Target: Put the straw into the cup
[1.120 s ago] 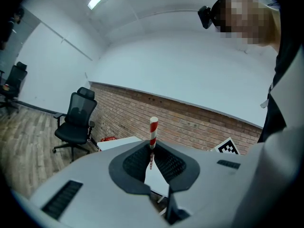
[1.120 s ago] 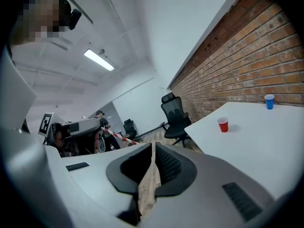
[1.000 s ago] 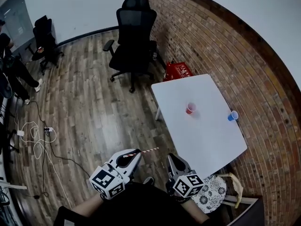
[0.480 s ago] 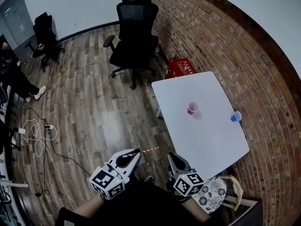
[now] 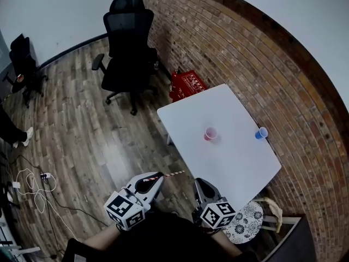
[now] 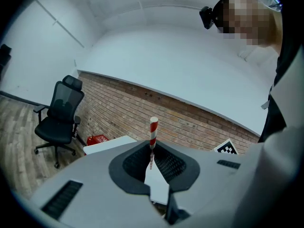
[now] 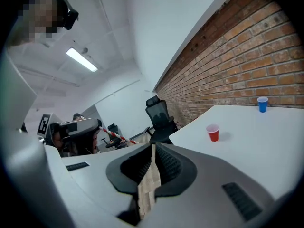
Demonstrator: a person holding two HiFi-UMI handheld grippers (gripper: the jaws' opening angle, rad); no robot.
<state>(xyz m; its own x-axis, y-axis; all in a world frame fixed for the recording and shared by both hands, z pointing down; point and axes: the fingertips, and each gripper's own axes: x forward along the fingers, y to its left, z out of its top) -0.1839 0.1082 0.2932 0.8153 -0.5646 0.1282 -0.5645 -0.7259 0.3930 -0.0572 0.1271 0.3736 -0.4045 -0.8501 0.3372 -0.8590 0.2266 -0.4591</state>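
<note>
A red-and-white striped straw [image 5: 170, 174] sticks out sideways from my left gripper [image 5: 154, 180], which is shut on it. In the left gripper view the straw [image 6: 153, 129] stands upright between the pinched jaws of that gripper [image 6: 152, 158]. My right gripper [image 5: 200, 185] is shut with nothing in it, and its narrow slit [image 7: 153, 158] shows only floor. A red cup [image 5: 210, 134] stands upright near the middle of the white table [image 5: 229, 162], well ahead of both grippers. In the right gripper view the red cup [image 7: 213, 132] is ahead and to the right.
A blue cup [image 5: 262, 133] stands at the table's right edge by the brick wall [image 5: 256, 64]. A black office chair [image 5: 125, 42] and a red crate [image 5: 188, 84] sit beyond the table. A patterned stool [image 5: 245, 222] is at lower right. Cables [image 5: 30, 182] lie on the wood floor.
Both grippers have advanced across the floor, straw still held. In the head view the table, cups and chair have shifted left, and the person at the left edge has nearly dropped out of view.
</note>
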